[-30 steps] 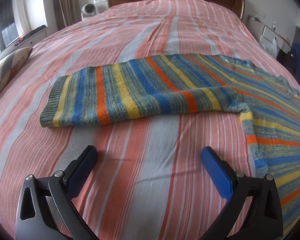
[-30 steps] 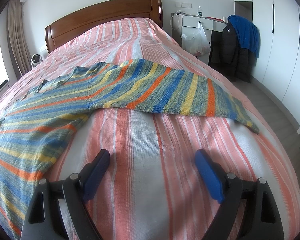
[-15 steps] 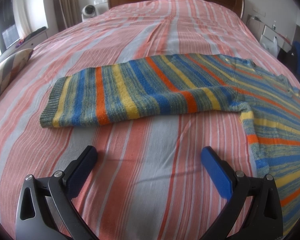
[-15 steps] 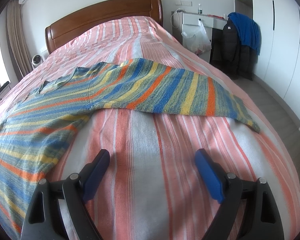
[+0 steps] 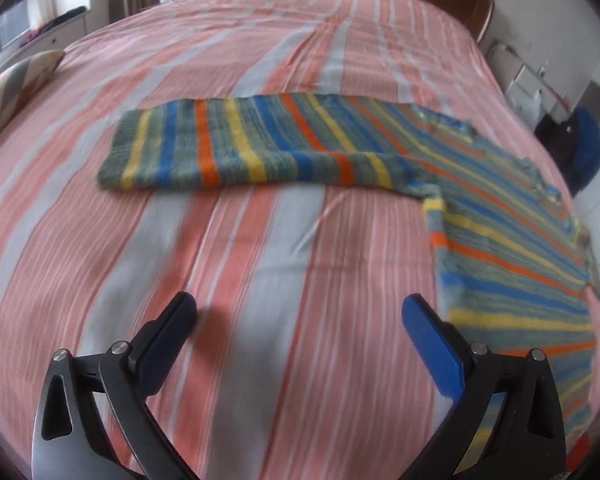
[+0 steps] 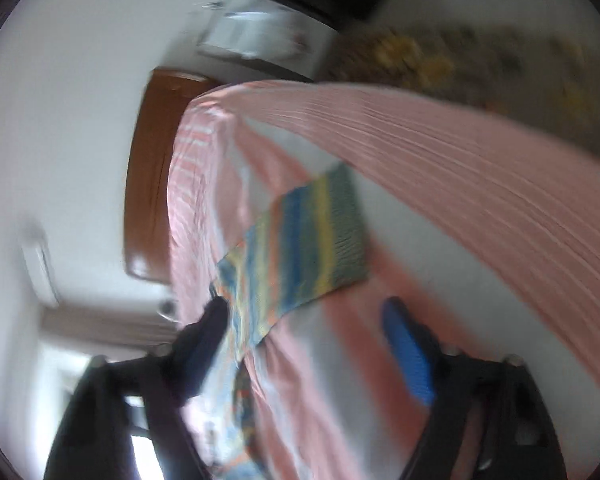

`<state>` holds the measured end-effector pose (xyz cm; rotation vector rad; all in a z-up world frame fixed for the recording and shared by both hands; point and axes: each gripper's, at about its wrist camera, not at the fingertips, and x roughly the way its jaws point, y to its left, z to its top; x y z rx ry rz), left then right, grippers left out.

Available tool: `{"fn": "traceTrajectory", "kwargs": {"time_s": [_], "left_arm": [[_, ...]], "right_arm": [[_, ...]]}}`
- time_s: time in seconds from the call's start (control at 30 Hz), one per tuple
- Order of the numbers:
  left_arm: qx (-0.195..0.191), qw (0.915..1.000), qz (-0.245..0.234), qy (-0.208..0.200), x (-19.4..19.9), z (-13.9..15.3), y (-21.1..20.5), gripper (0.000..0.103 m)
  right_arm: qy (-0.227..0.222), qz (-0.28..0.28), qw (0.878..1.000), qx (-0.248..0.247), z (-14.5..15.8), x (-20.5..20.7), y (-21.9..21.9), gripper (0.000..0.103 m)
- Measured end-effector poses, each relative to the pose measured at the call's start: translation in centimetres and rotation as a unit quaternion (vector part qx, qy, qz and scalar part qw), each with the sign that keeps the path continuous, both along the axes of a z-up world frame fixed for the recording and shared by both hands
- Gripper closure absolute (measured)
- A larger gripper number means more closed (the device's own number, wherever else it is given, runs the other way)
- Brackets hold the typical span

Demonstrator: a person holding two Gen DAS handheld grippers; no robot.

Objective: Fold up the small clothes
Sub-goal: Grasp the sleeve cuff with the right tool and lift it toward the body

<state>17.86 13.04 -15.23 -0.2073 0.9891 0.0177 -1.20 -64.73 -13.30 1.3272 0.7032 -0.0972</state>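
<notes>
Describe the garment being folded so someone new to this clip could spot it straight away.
Start from the bed with its pink-and-white striped cover. Across its middle lies a knitted sweater, one sleeve stretched out flat. Its blue, yellow, orange and grey-green bands set it apart from the pale cover.

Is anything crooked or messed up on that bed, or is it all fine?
Nothing looks damaged or spilled. The striped sweater lies flat on the bedspread, one sleeve stretched out sideways, not yet folded. The only oddity is the right wrist picture: it is tilted and blurred, so the bed looks sideways there.
</notes>
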Motion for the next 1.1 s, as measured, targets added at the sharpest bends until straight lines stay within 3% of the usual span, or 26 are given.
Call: {"fn": "traceTrajectory", "kwargs": {"time_s": [0.07,0.23,0.37,0.4,0.47,0.5,0.57,0.63,0.73,0.87,0.97,1.03,1.1], "left_arm": [[-0.003,0.9999,0.012,-0.005,-1.2,0.2,0.2,0.001],[-0.014,0.9985,0.049,-0.018,-3.3,-0.1,1.0,0.001],[0.002,0.9986,0.05,-0.016,-3.0,-1.2,0.9,0.001],[0.015,0.9986,0.046,-0.021,-2.8,-1.3,0.7,0.001],[0.033,0.9983,0.037,-0.031,-2.6,-1.5,0.6,0.001],[0.036,0.9981,0.034,-0.036,-2.6,-1.7,0.7,0.0],[0.038,0.9978,0.03,-0.045,-2.8,-2.0,1.0,0.0],[0.035,0.9973,0.022,-0.06,-3.4,-2.3,1.1,0.0],[0.027,0.9962,0.017,-0.081,-3.8,-2.5,1.3,0.0],[0.016,0.995,0.014,-0.098,-4.3,-2.7,1.5,0.0],[0.011,0.9945,0.011,-0.104,-4.4,-2.7,1.6,0.0],[0.005,0.9939,0.012,-0.11,-4.5,-2.7,1.7,0.0],[0.004,0.9935,0.012,-0.113,-4.5,-2.7,1.6,0.0]], "right_arm": [[-0.007,-0.005,1.0,0.018,-0.8,0.9,-0.9,0.033],[-0.009,0.004,0.999,0.047,-2.5,3.6,-2.5,0.049],[-0.02,0.023,0.998,0.063,-2.9,5.0,-2.3,0.049],[-0.015,0.031,0.998,0.056,-2.8,5.3,-2.2,0.053],[0.011,0.052,0.998,0.028,-2.3,6.1,-1.6,0.087],[0.023,0.057,0.998,0.008,-1.7,6.4,-1.3,0.099],[0.022,0.057,0.997,-0.036,0.1,6.6,-0.5,0.099],[0.006,0.074,0.991,-0.107,4.2,7.7,1.3,0.099],[-0.036,0.137,0.97,-0.198,11.3,10.5,6.6,0.099],[-0.093,0.247,0.93,-0.255,18.9,16.2,17.3,0.099],[-0.105,0.315,0.904,-0.271,19.8,19.8,24.9,0.099],[-0.097,0.361,0.881,-0.292,18.6,22.2,30.6,0.098],[-0.087,0.397,0.872,-0.274,16.0,23.4,34.7,0.088]]}}
